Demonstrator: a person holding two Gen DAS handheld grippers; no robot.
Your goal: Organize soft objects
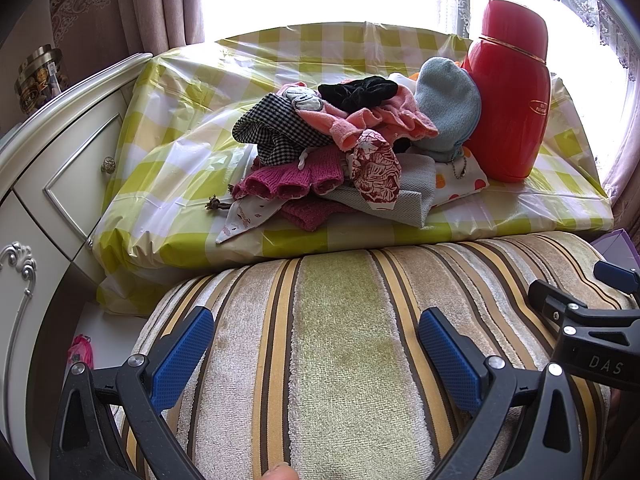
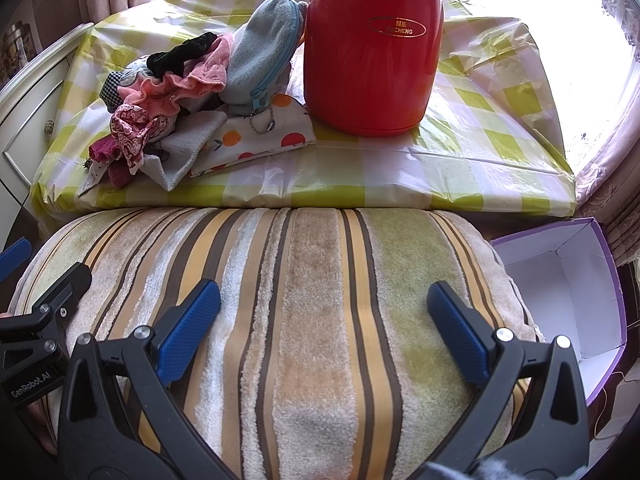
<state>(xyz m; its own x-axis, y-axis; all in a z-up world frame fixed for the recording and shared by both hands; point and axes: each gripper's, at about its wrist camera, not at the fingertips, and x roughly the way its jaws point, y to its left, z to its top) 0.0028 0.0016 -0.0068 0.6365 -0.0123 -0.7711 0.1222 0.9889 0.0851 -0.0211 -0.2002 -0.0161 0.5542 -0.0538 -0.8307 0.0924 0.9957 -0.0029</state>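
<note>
Pile (image 1: 340, 148) at worktop (image 1: 180, 80) middle: light, limp; pinch top fold; left claw (image 1: 316, 344), right claw (image 2: 324, 320) gaped wide, empty.

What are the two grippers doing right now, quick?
Left gripper: open, holding nothing, over the striped cushion.
Right gripper: open, holding nothing, over the same cushion.

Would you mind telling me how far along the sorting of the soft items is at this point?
Nothing looks done: the pile of soft items sits jumbled on the checked tablecloth beside the red flask. Nothing is in hand; the left gripper and right gripper are open above the striped cushion. The purple box looks empty.
</note>
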